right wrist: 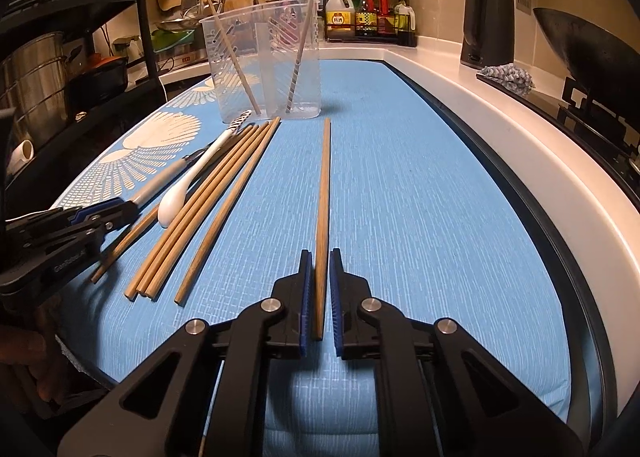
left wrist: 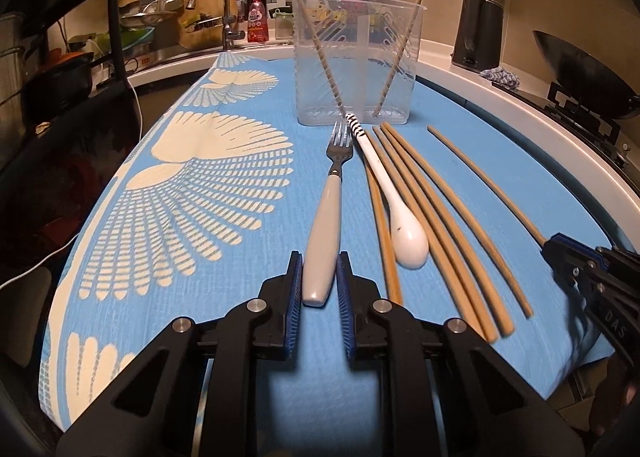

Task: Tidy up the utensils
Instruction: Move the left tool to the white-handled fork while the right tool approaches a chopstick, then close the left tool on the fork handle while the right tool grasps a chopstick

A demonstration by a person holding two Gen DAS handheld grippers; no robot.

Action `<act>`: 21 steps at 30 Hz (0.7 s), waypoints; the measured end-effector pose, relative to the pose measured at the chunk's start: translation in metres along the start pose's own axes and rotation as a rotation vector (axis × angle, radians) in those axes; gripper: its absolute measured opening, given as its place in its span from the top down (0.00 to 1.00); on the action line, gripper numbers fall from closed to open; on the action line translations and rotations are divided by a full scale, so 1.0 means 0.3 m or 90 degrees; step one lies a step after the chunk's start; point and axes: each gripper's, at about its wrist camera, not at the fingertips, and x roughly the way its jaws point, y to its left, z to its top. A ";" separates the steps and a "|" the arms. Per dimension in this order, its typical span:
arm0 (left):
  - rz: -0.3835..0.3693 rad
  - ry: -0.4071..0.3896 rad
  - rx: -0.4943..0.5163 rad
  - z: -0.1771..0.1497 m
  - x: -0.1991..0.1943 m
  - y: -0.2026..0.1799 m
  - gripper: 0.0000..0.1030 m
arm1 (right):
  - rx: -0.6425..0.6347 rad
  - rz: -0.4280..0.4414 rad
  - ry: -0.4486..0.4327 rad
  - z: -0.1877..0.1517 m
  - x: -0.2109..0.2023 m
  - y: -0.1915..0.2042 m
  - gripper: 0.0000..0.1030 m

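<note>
Left gripper (left wrist: 319, 271) jaws bracketing fork handle (left wrist: 322, 233), right gripper (right wrist: 319, 269) jaws bracketing lone chopstick (right wrist: 323, 193), both unclenched; squeezing squarely before lifting toward clear holder (left wrist: 356, 57).

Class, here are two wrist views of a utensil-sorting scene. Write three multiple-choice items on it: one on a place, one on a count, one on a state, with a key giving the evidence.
1. Where does the spoon lie?
A. In the holder
B. On the cloth, right of the fork
C. On the stove

2. How many chopsticks stand in the holder?
A. Two
B. Four
C. None

3. How does the right gripper stand?
A. Shut on the spoon
B. High over the holder
C. Fingers either side of a lone chopstick

Key: 1 B, the spoon rests on the cloth beside the fork. 2 A, two lean inside. 3 C, the chopstick lies on the cloth between its fingers, a gap showing on the right.
</note>
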 end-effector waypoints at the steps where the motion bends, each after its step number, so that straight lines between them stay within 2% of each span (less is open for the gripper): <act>1: 0.001 -0.004 0.002 -0.008 -0.010 0.007 0.83 | 0.001 -0.002 -0.001 -0.002 -0.001 -0.002 0.93; 7: 0.005 -0.043 0.005 -0.088 -0.084 0.041 0.83 | 0.016 -0.011 -0.008 -0.009 -0.009 -0.027 0.92; 21: 0.013 -0.068 -0.003 -0.069 -0.048 0.036 0.81 | 0.006 -0.017 -0.013 -0.011 -0.006 -0.008 0.91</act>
